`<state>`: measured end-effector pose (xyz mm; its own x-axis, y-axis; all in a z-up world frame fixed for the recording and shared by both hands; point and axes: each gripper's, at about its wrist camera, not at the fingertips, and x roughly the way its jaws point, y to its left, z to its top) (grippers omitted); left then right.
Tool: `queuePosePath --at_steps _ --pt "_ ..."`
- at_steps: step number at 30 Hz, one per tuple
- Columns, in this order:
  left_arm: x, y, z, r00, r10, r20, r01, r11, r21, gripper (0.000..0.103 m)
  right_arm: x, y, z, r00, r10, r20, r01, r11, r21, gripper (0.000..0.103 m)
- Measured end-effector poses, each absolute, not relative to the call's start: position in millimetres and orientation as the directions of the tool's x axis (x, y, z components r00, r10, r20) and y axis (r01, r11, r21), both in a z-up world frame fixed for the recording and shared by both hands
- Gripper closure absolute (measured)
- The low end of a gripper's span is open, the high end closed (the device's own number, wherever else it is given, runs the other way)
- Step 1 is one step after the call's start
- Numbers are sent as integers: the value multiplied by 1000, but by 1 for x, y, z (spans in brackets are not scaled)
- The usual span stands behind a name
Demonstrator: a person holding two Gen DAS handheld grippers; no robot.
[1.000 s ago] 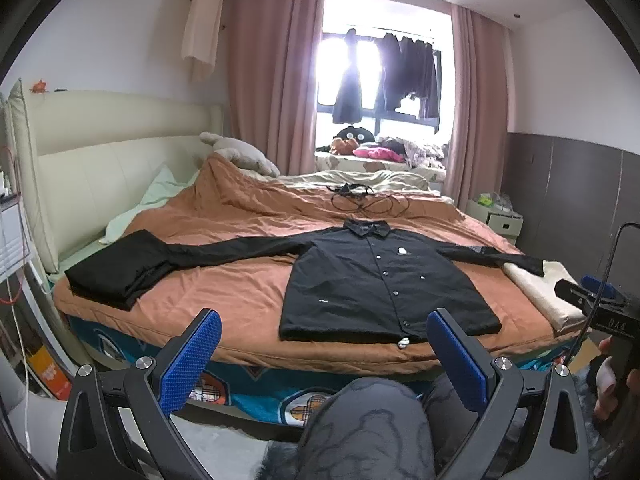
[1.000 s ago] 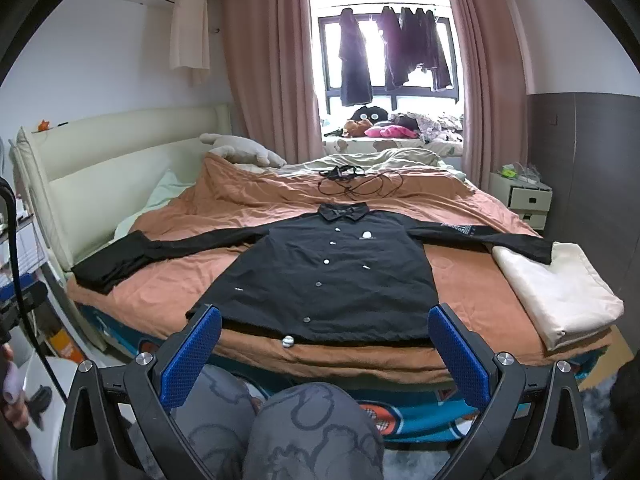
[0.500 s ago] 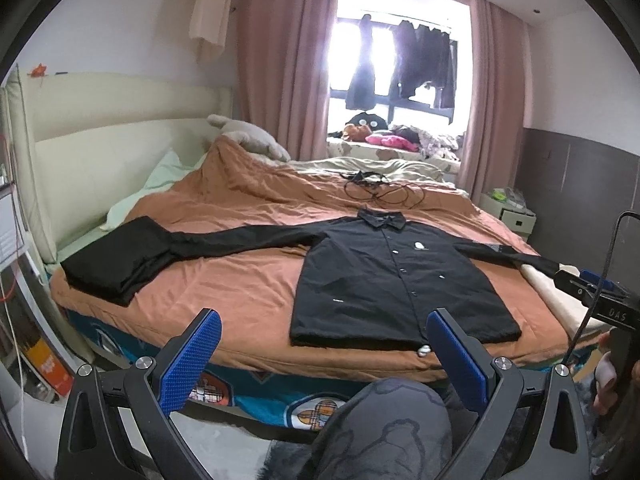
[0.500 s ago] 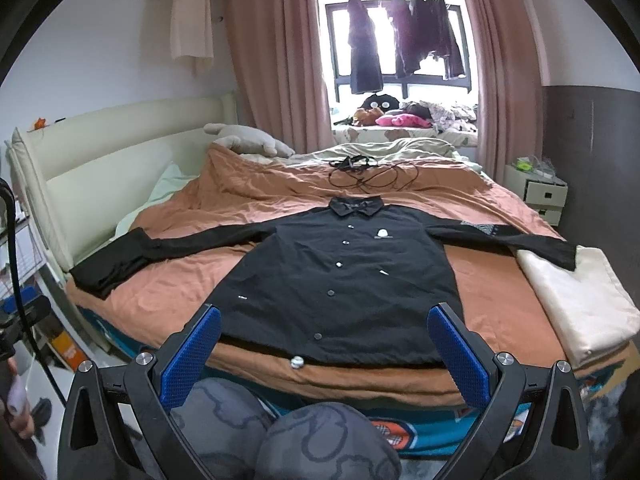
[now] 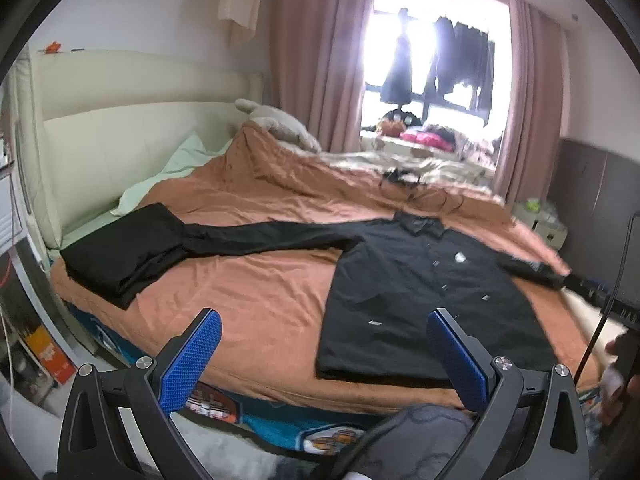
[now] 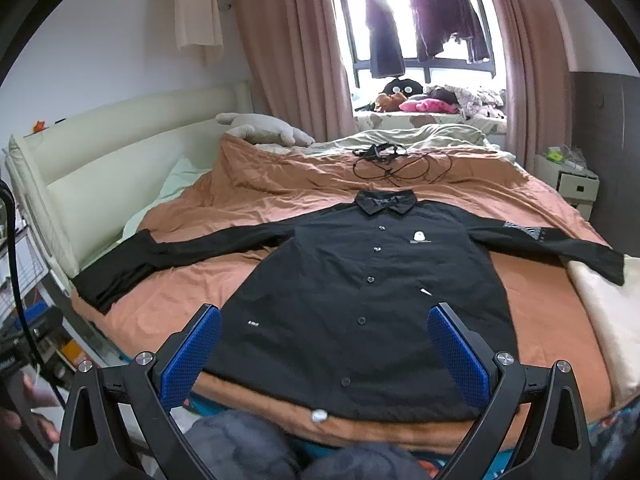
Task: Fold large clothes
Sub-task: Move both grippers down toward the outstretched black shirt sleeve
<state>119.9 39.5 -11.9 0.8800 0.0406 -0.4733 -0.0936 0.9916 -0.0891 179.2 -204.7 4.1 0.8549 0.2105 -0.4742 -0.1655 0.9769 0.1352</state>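
A black long-sleeved button shirt (image 6: 360, 276) lies flat, front up, on the orange bedspread (image 6: 248, 188), collar towards the window and both sleeves spread out. In the left wrist view the shirt (image 5: 424, 300) lies to the right, and its long left sleeve (image 5: 260, 238) runs to a folded black garment (image 5: 132, 248) near the headboard. My left gripper (image 5: 324, 354) is open and empty, above the bed's near edge, left of the shirt. My right gripper (image 6: 324, 354) is open and empty, over the shirt's hem.
A cream folded cloth (image 6: 604, 312) lies at the bed's right edge under the right cuff. Black cables (image 6: 396, 160) lie beyond the collar. A plush toy (image 6: 264, 130), a cream headboard (image 6: 120, 148), a nightstand (image 6: 572, 184) and the person's knees (image 6: 248, 444) are around.
Both grippers have moved forward towards the bed and the shirt looks larger. The left view has swung left, so the shirt sits further right. Both jaws stay open.
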Motion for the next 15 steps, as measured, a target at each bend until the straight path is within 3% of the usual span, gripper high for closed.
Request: queuePosePath --at_steps 4,15 --pt "147 38 -29 844 86 -529 -107 994 -9 0 212 -201 -3 843 213 -493 -156 975 155 0" --pt "208 73 -53 786 87 -612 -150 987 -52 0 291 -179 -12 829 240 -505 -160 967 198 0"
